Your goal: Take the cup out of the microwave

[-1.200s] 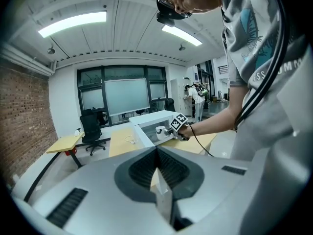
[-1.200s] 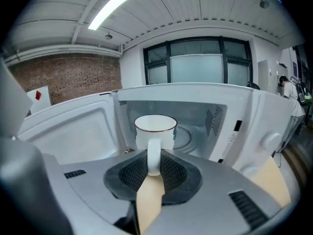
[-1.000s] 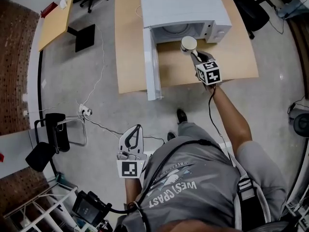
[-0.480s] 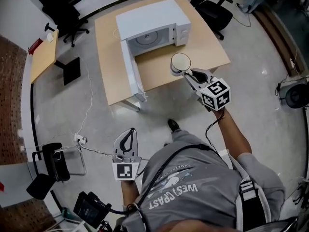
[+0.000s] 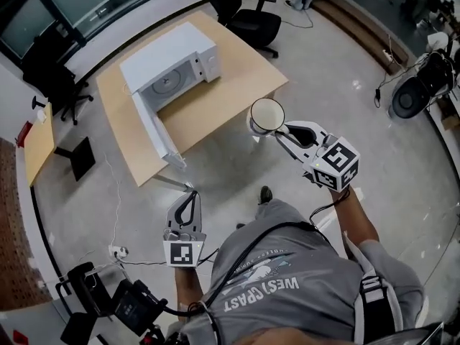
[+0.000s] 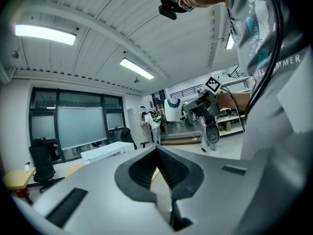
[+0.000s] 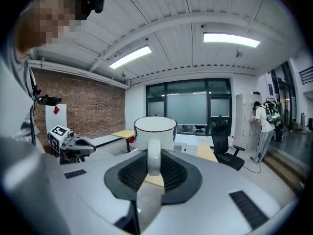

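A white cup (image 5: 267,116) with a dark rim hangs in the air over the floor, well clear of the table. My right gripper (image 5: 282,131) is shut on its handle; in the right gripper view the cup (image 7: 155,133) stands upright just beyond the jaws, its handle clamped between them. The white microwave (image 5: 169,63) sits on the wooden table (image 5: 237,70) with its door (image 5: 152,131) swung wide open and the cavity bare. My left gripper (image 5: 190,200) hangs low by the person's side, shut with nothing in it, its jaws (image 6: 157,163) meeting at the tips.
A black office chair (image 5: 241,13) stands behind the table, another (image 5: 50,77) at the far left beside a small wooden desk (image 5: 32,139). Cables and a power strip (image 5: 118,251) lie on the floor at the left. A person stands far off by lockers (image 7: 264,124).
The right gripper has carried the cup further from the microwave, off the table and out over the floor. The head view has swung, so the table sits further away. The left gripper stays low.
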The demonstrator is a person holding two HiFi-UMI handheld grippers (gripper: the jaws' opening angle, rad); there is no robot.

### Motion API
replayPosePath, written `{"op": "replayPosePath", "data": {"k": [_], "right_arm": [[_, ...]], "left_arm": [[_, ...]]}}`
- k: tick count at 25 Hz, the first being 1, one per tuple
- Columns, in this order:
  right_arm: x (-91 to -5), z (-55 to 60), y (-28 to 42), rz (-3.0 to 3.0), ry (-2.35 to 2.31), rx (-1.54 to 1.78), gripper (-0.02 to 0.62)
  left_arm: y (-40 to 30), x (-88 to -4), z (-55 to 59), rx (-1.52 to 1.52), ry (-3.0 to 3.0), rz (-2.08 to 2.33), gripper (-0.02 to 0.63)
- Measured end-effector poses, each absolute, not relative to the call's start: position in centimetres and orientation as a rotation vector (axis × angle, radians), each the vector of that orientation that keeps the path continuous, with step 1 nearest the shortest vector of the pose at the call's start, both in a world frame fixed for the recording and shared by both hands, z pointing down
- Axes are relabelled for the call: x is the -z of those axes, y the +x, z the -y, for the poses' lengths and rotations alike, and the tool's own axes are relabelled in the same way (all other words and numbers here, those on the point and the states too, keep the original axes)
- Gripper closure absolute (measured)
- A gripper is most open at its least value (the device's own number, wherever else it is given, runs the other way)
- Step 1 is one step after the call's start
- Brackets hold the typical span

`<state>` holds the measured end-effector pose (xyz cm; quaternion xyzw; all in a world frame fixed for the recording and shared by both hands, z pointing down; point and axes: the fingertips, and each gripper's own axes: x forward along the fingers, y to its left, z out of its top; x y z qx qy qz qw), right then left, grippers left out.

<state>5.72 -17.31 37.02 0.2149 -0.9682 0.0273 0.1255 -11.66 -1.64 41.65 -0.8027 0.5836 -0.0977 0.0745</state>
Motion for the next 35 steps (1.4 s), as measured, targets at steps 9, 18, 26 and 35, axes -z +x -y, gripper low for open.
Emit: {"op": "replayPosePath", "data": {"k": [9, 18, 26, 35], "right_arm": [[-35.6, 14.0, 15.5, 2.804, 0.764, -0.122, 0.525], [-36.4, 15.0, 21.5, 2.759, 0.834, -0.181, 0.525], [-37.2, 19.7, 18.5, 2.755, 0.867, -0.200, 0.525], [-42.9, 40.3, 8.2, 2.705, 0.782, -0.267, 0.525]], "left_arm": [[-5.2, -41.0, 3.4, 0.254, -2.504, -1.663, 0.563], [-0.1, -39.9, 6.6, 0.284, -2.491, -1.537, 0.563], [-2.2, -40.2, 7.2, 0.365, -2.499, -1.460, 0.563], [-9.5, -44.1, 16.1, 0.472, -2.477, -1.651, 0.563]]}}
